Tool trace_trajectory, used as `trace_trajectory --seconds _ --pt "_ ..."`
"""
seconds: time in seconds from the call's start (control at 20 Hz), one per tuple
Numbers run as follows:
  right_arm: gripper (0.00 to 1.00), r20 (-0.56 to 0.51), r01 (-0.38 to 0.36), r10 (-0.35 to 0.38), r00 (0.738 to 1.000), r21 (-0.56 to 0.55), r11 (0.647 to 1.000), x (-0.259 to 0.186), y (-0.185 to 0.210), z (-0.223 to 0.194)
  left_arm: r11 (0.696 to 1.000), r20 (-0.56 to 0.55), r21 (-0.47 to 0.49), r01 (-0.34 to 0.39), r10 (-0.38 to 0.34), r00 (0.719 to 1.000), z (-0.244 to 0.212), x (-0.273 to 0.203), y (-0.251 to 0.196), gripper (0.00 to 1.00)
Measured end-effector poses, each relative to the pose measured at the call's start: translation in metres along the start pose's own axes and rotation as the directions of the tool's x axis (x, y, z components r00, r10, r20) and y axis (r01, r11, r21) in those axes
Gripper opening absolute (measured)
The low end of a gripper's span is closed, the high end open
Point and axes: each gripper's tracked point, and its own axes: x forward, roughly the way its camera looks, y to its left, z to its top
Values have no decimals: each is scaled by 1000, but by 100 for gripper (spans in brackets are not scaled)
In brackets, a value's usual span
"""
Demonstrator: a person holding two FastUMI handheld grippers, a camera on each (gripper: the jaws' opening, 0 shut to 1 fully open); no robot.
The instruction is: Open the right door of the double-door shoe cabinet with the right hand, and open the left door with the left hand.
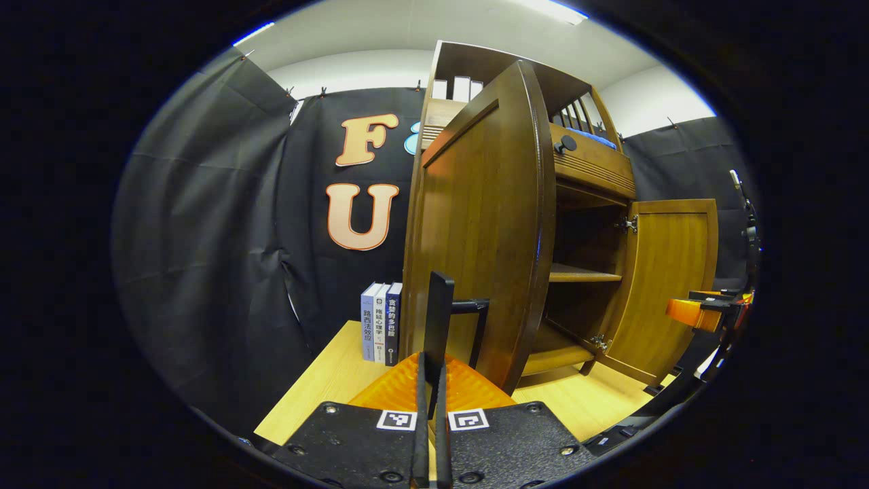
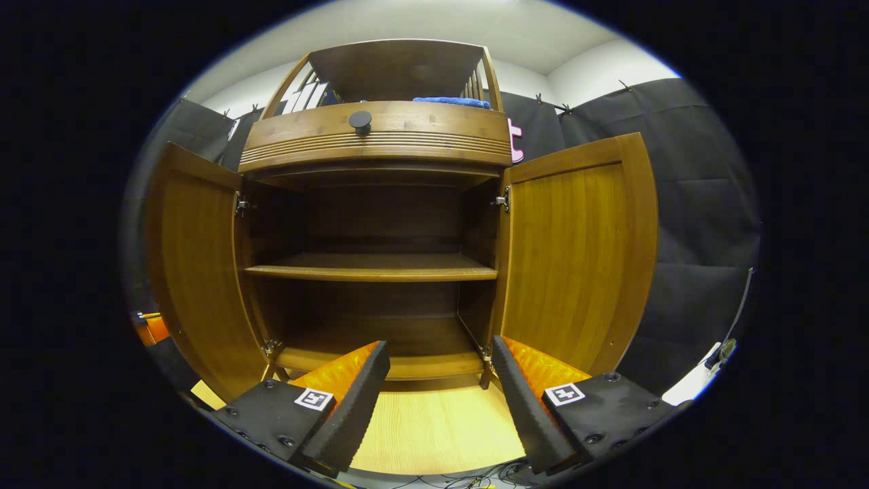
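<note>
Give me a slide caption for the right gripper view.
Open right gripper faces the brown wooden double-door shoe cabinet, both doors swung wide, shelves bare.

Three books upright on table; blue cloth above.

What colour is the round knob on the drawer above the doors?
The knob is black, on the brown wooden drawer. It shows best in the right gripper view.

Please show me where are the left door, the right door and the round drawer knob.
left door [image 1: 475,231], left gripper view, on its outer panel.
right door [image 2: 570,251], right gripper view, on its inner panel.
drawer knob [image 2: 360,121], right gripper view, on its round face.
</note>
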Motion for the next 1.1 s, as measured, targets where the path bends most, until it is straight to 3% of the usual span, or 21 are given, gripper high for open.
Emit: trace_trajectory --seconds 0.05,0.1,0.55,0.65,0.75,0.95,1.1 --pt "93 0 -1 1 1000 0 1000 0 0 0 1000 -1 -3 -4 4 1000 0 0 3 4" --pt "100 -2 -1 1 1000 1 1000 -1 0 -1 1000 -2 -5 -13 13 1000 0 -1 6 4" --pt "100 -27 -12 12 1000 0 1000 -6 5 -4 999 10 -20 -42 42 999 10 -5 28 1" --pt "92 -26 -19 19 999 -11 1000 -7 7 -3 998 4 -25 -58 59 998 10 -6 36 0" --pt "100 -25 -26 26 999 -13 1000 -8 9 -3 997 -3 -47 -58 58 998 11 -10 38 2" --pt "98 -26 -37 37 999 -12 999 -10 13 -4 996 -4 -32 -80 80 997 11 -16 44 0" --pt "100 -27 -50 49 998 -7 999 -13 15 -5 993 -17 -56 -101 100 995 13 -28 46 5"
